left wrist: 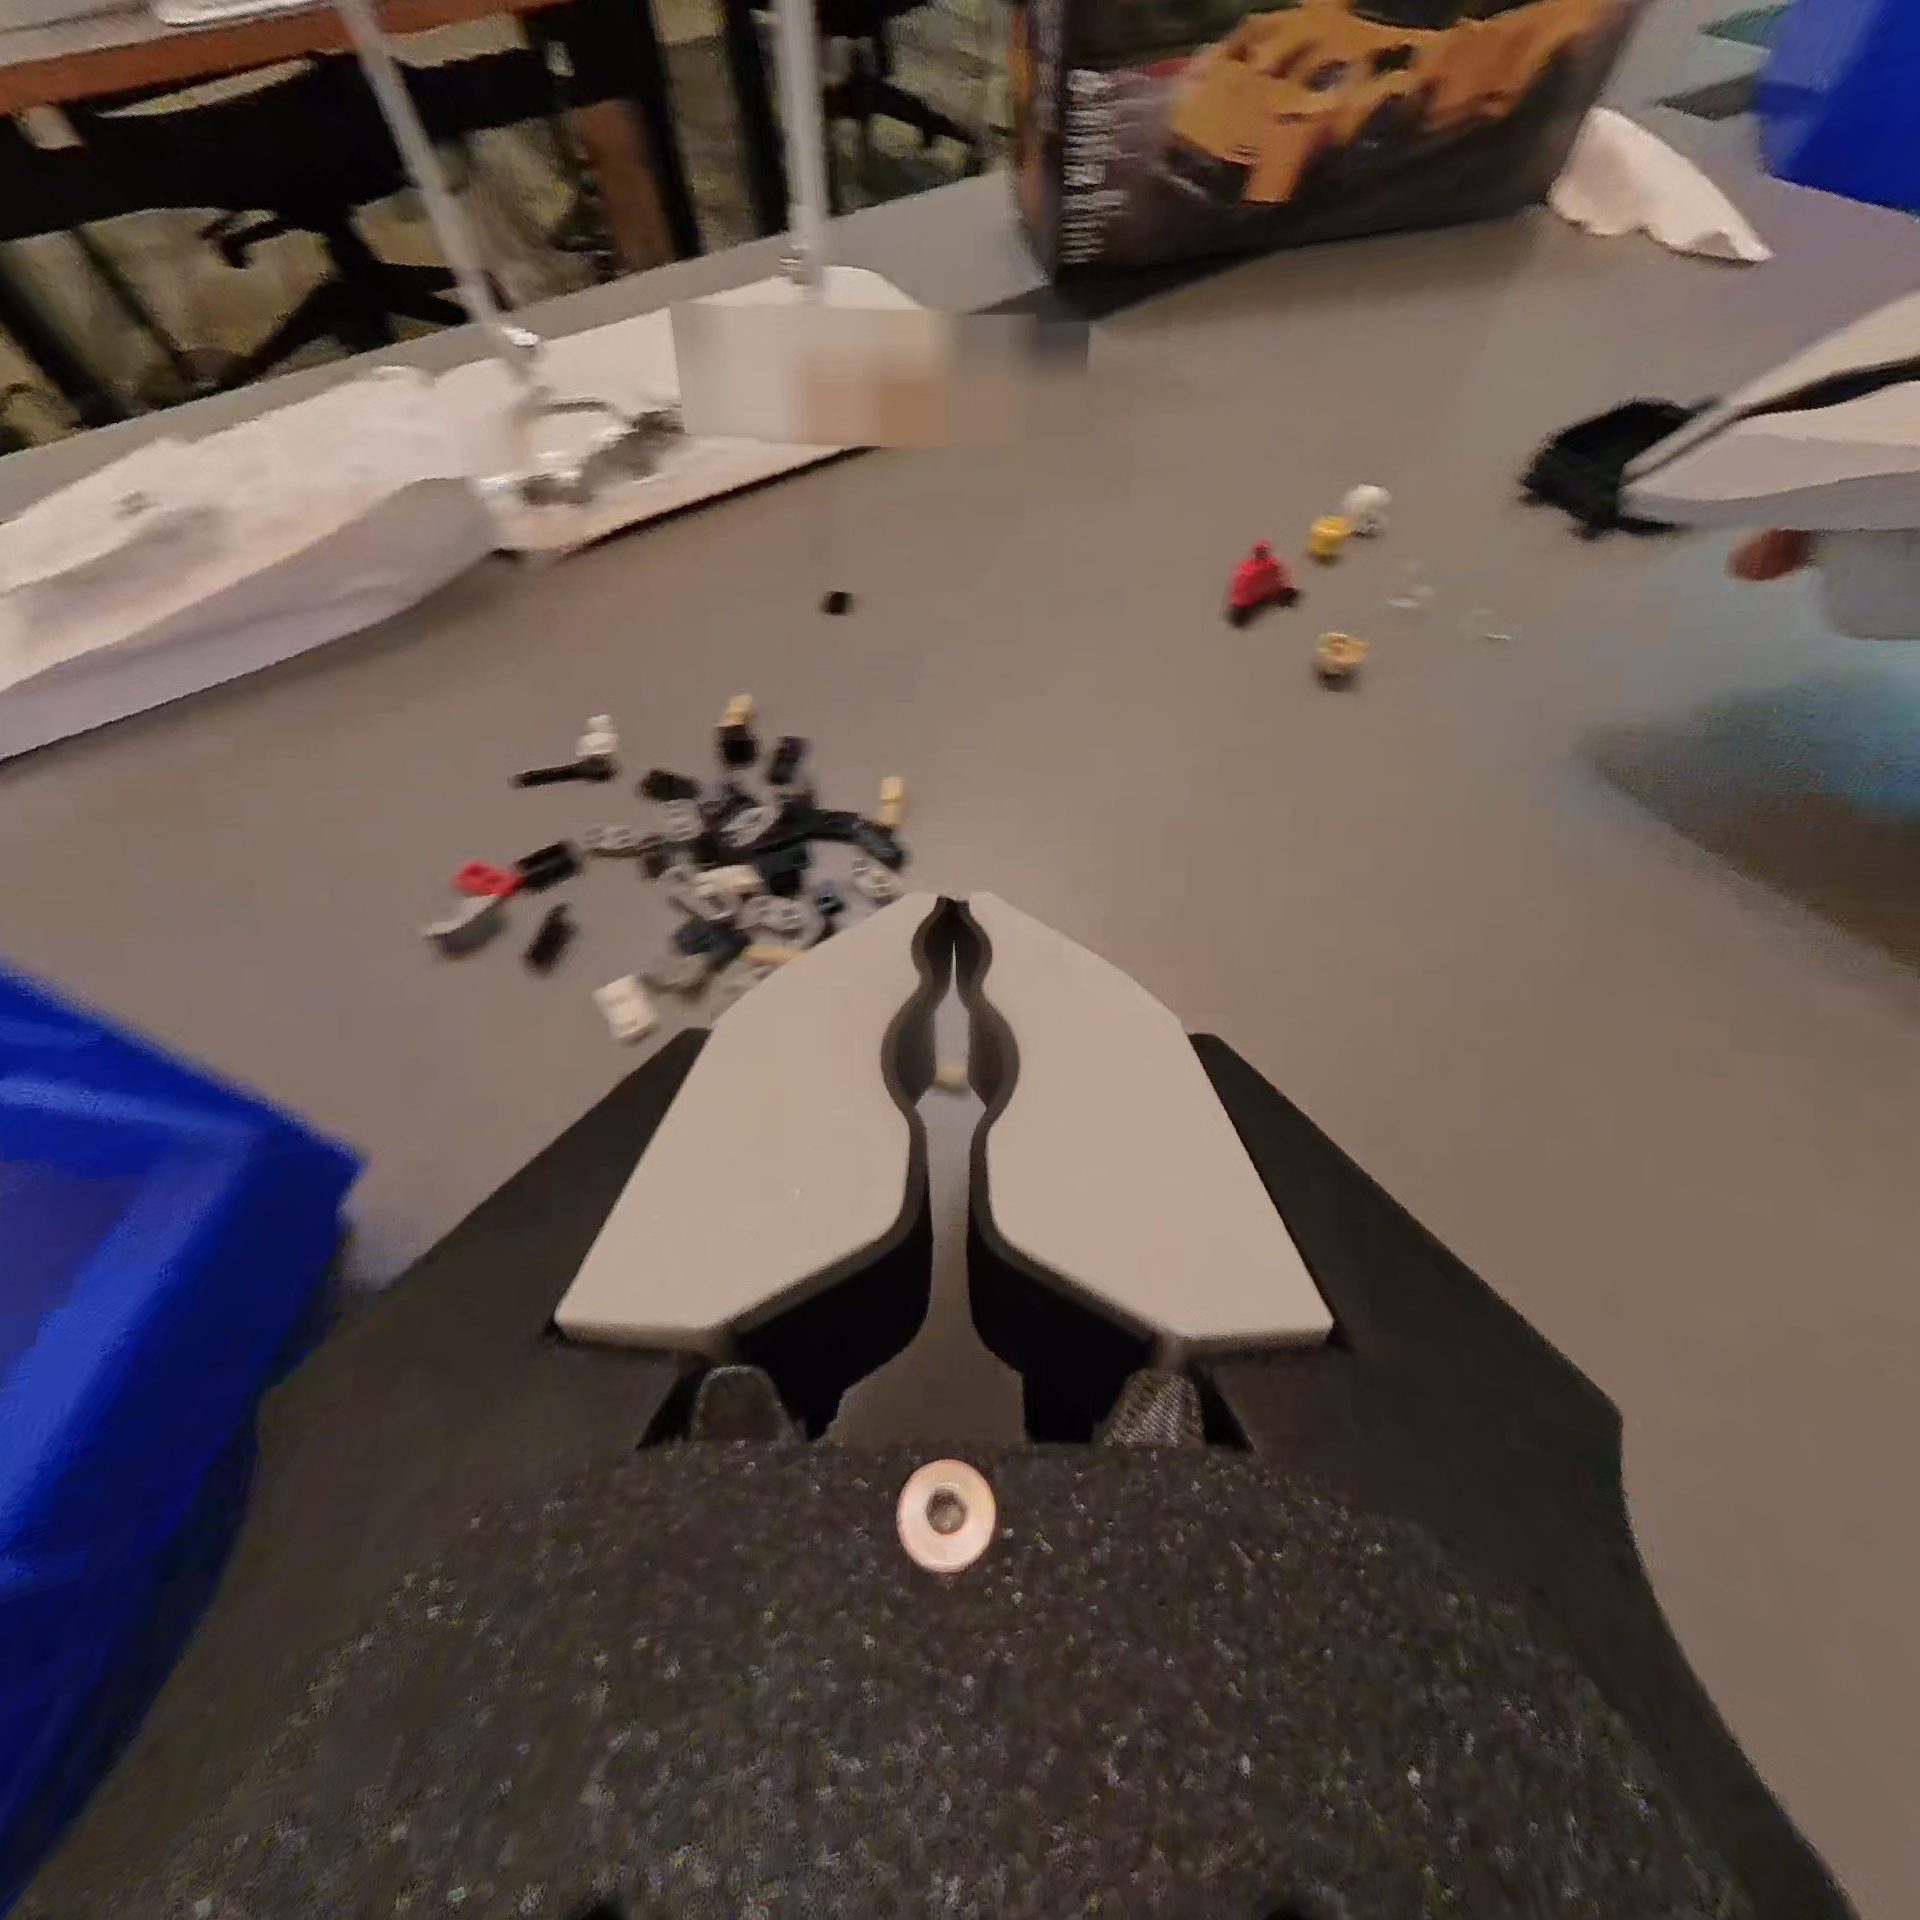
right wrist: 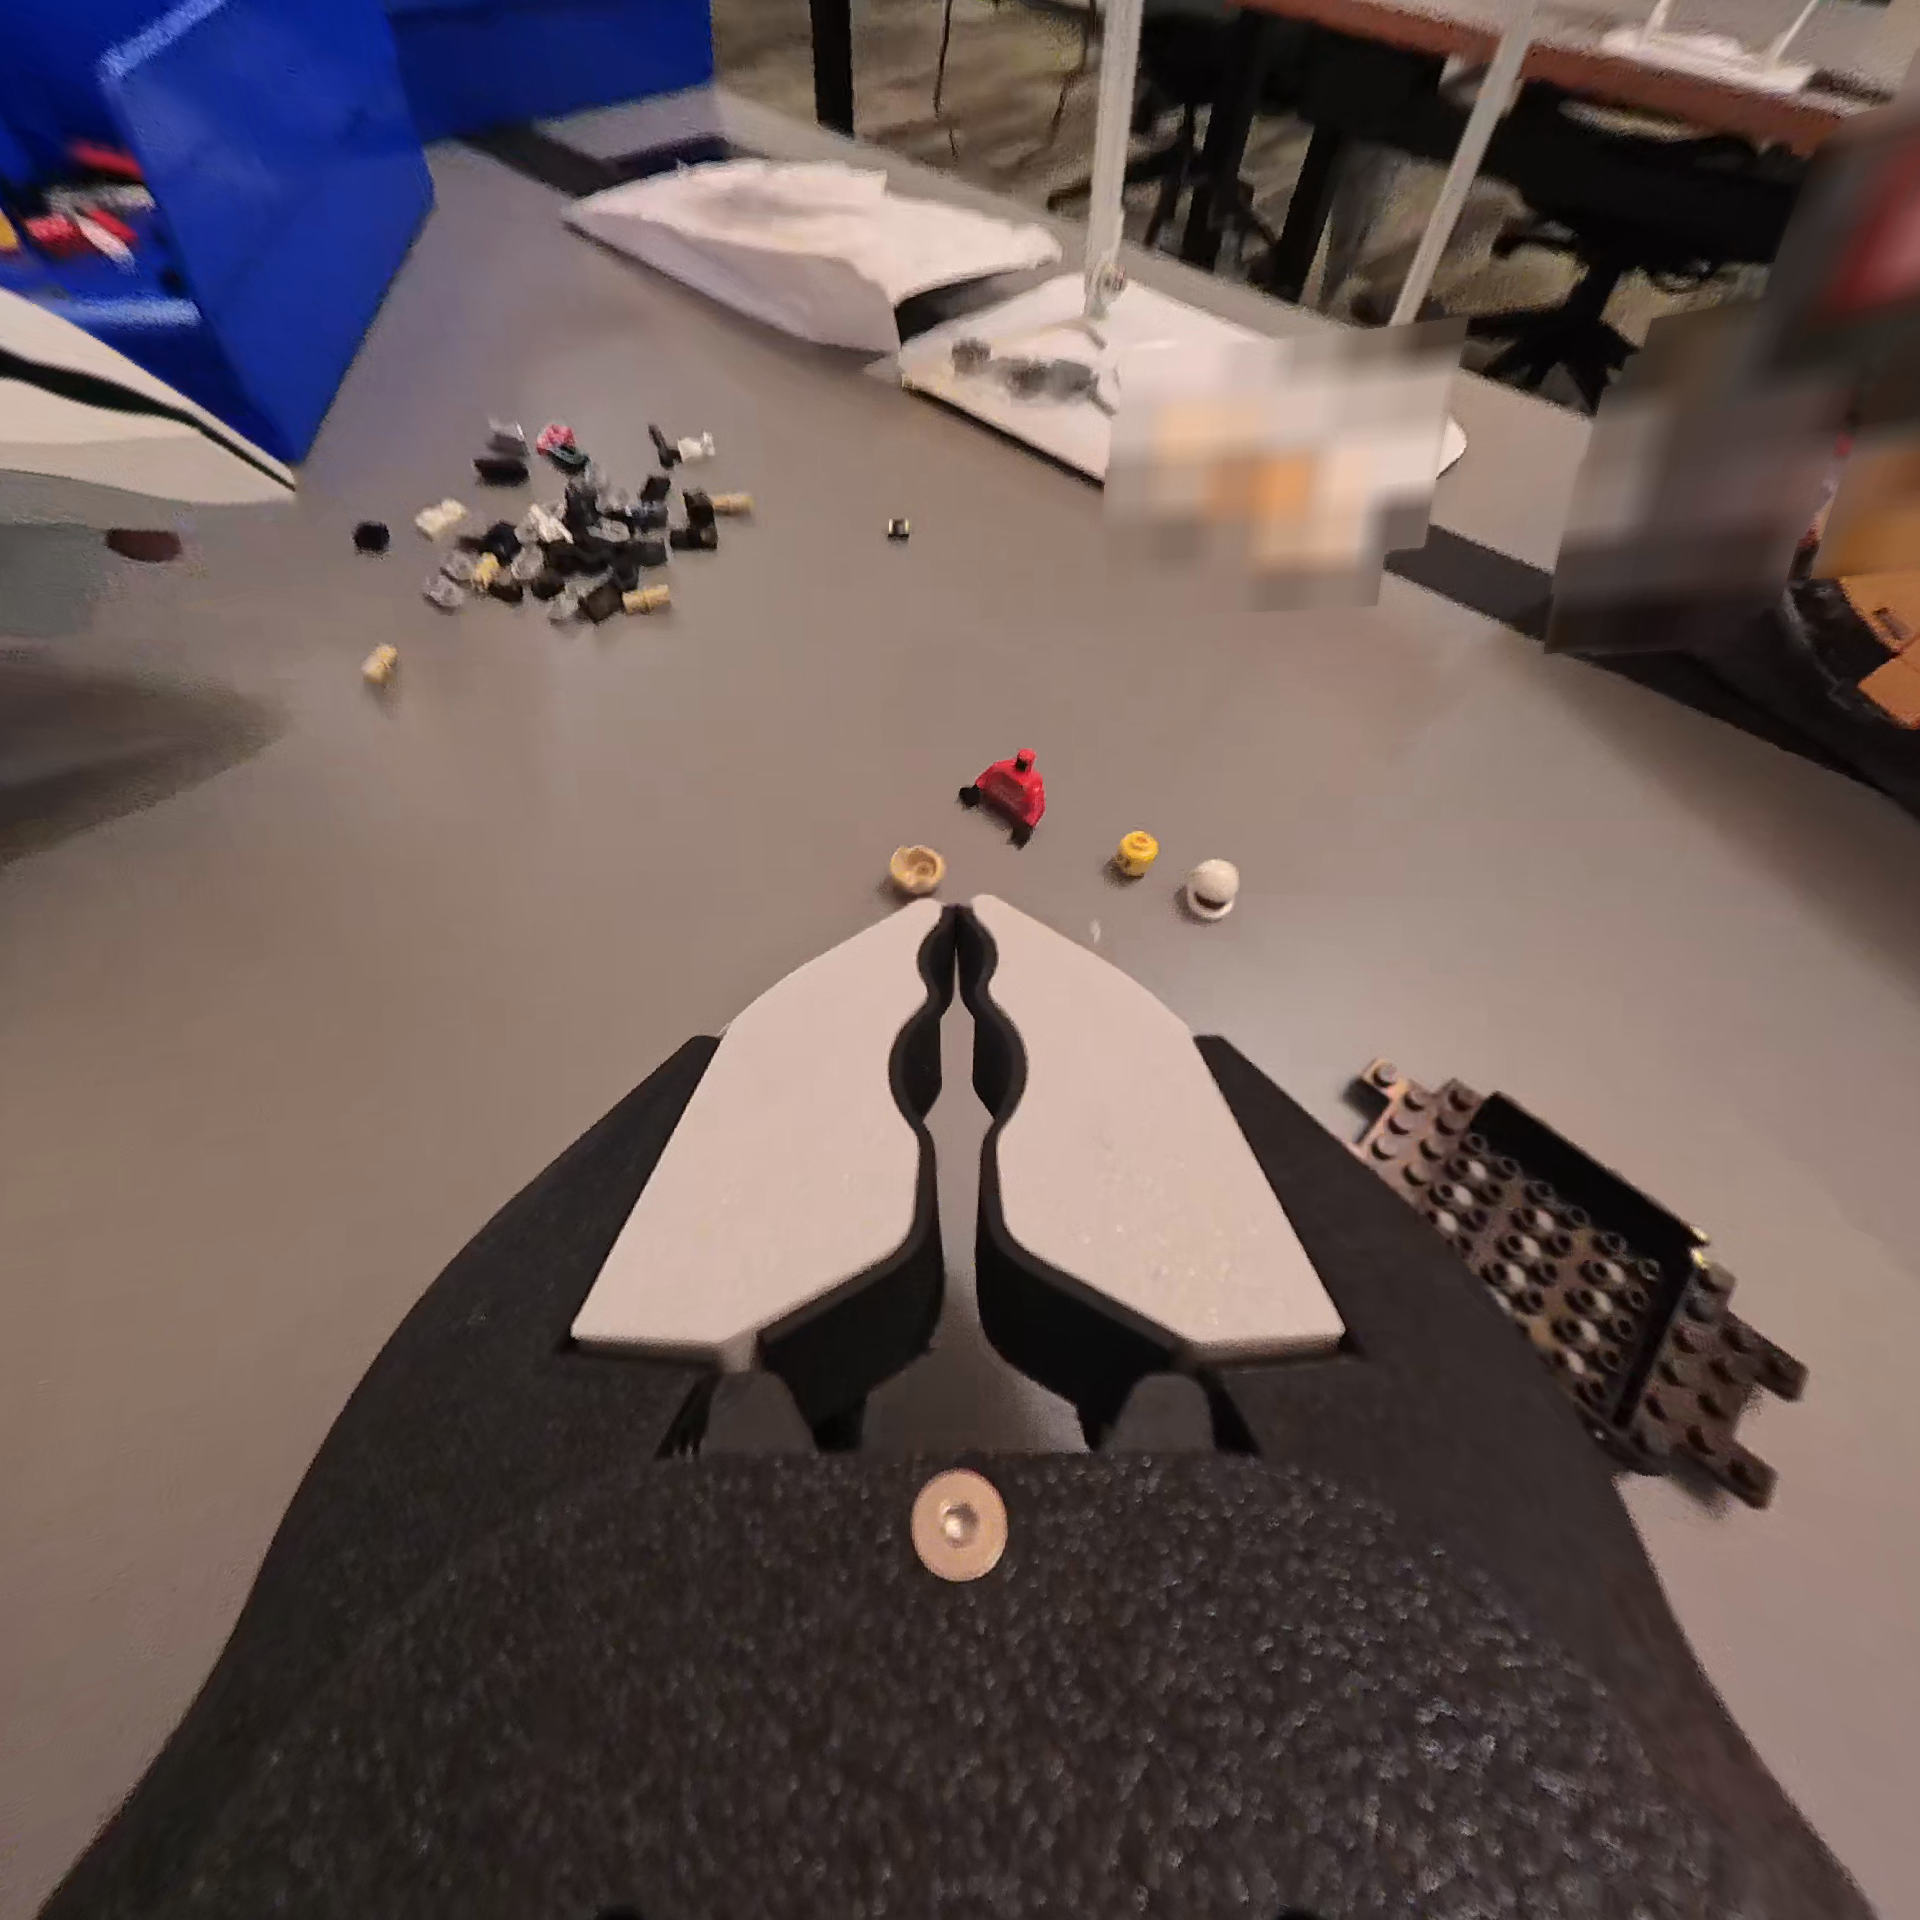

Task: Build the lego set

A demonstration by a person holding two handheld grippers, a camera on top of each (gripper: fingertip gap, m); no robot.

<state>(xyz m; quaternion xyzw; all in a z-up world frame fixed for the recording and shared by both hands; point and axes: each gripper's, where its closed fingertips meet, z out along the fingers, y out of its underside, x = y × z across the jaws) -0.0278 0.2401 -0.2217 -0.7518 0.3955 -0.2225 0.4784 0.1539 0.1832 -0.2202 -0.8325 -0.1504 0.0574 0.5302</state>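
Both grippers are closed with nothing between their tips. The left gripper (left wrist: 954, 906) hangs above the grey bench (left wrist: 1247, 935), just below the pile of small lego pieces (left wrist: 717, 852) at centre frame. The right gripper (right wrist: 954, 909) points at the red minifigure torso (right wrist: 1010, 792); the dark studded plate (right wrist: 1590, 1278) lies at lower right.

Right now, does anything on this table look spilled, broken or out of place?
Nothing looks broken. Small bricks lie in a loose pile with strays around it, such as a tan piece. A minifigure lies in parts: red torso, yellow head, white helmet.
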